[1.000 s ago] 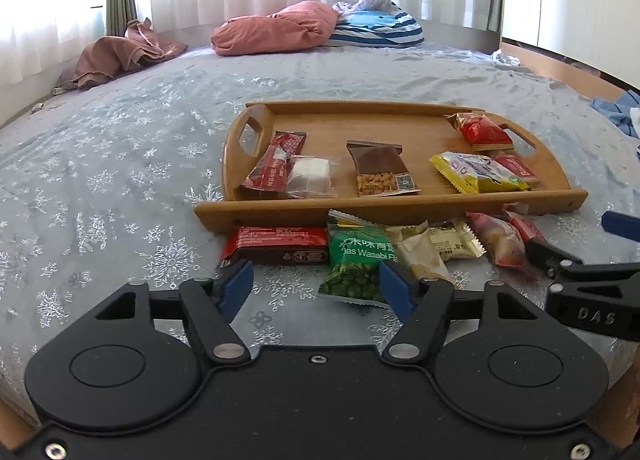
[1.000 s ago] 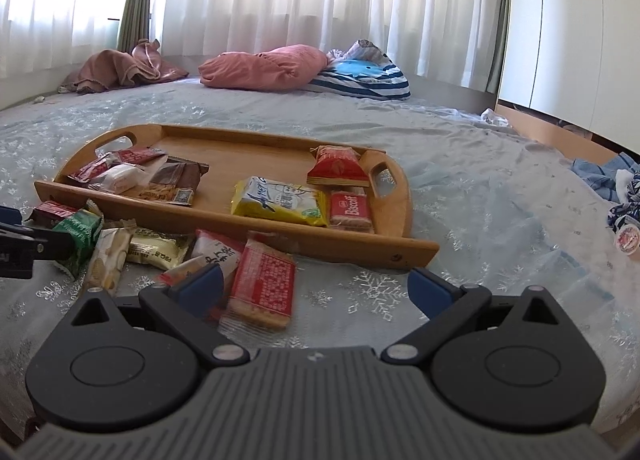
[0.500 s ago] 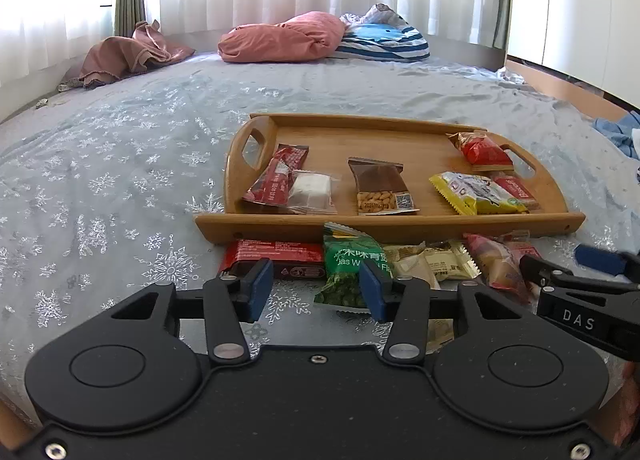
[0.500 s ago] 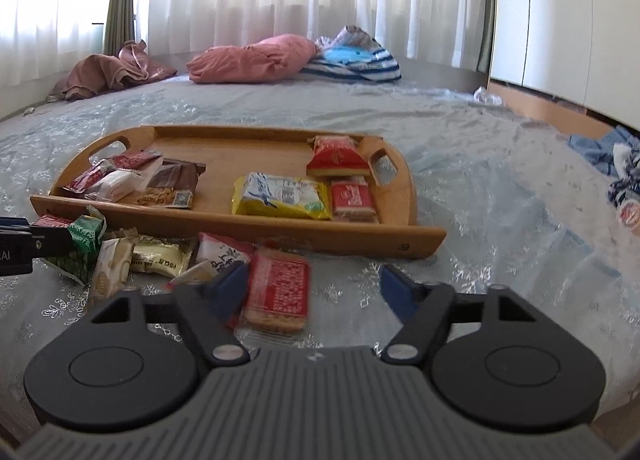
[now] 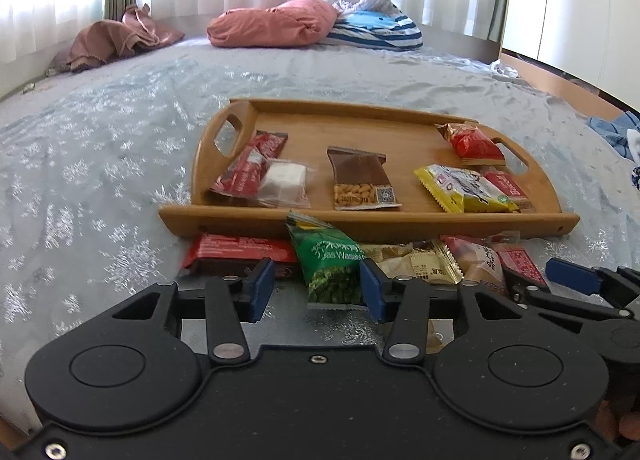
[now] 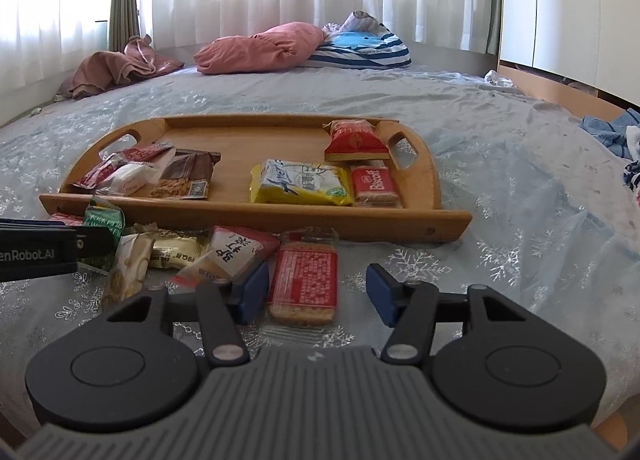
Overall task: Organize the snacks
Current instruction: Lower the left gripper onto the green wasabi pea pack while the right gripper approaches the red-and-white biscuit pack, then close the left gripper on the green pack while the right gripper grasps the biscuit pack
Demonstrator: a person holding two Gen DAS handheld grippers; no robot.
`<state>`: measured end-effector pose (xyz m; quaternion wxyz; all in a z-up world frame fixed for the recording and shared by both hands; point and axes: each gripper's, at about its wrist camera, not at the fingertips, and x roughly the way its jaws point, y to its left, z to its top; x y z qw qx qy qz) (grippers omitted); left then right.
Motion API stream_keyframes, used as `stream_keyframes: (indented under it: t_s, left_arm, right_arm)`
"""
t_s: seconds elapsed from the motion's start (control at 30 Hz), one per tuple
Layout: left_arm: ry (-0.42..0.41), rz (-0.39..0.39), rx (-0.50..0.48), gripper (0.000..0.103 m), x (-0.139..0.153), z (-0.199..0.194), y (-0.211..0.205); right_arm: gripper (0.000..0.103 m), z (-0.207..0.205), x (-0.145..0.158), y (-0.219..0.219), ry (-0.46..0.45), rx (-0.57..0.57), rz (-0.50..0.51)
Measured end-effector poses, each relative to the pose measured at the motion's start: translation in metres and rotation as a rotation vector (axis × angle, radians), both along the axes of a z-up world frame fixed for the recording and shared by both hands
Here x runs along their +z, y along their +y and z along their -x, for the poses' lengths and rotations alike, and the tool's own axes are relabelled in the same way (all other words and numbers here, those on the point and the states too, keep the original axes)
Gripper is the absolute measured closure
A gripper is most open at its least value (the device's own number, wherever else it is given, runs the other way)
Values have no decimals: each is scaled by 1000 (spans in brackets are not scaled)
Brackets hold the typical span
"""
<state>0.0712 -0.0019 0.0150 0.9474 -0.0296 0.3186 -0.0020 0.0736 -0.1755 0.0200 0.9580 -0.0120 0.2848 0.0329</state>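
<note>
A wooden tray (image 5: 360,225) (image 6: 240,216) lies on the bed with several snack packets inside. More packets lie in a row along its near rim. My left gripper (image 5: 316,289) is open. The green wasabi pea packet (image 5: 332,260) sits between its blue pads, close to the right pad and apart from the left one. My right gripper (image 6: 315,293) is open and its jaws are closing. The red biscuit packet (image 6: 304,278) lies between them, next to the left pad, with a gap to the right pad. Each gripper shows at the edge of the other's view.
A dark red bar (image 5: 240,254), gold and beige packets (image 5: 432,265) and a pink-and-white packet (image 6: 230,256) lie beside the two targets. A pink pillow (image 5: 276,22) and striped cushion (image 5: 376,26) sit far back. Crumpled blue clothes (image 6: 612,130) lie at the right.
Both grippers' jaws have narrowed. The left pads now flank the green packet. The right pads have drawn in around the red biscuit packet. Neither packet has moved.
</note>
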Motion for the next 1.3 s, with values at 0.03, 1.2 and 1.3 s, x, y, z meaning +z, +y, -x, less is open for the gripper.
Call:
stream_keyframes:
  t_s: [0.03, 1.2, 1.3]
  left_arm:
    - [4, 6, 0, 57, -1, -1, 0]
    - [-13, 51, -22, 80, 6, 10, 2]
    - [-19, 55, -20, 80, 8, 15, 5]
  right_arm:
    - [34, 0, -1, 0, 3, -1, -2]
    - [45, -7, -5, 5, 8, 27, 1]
    - [59, -3, -4, 6, -5, 37, -4]
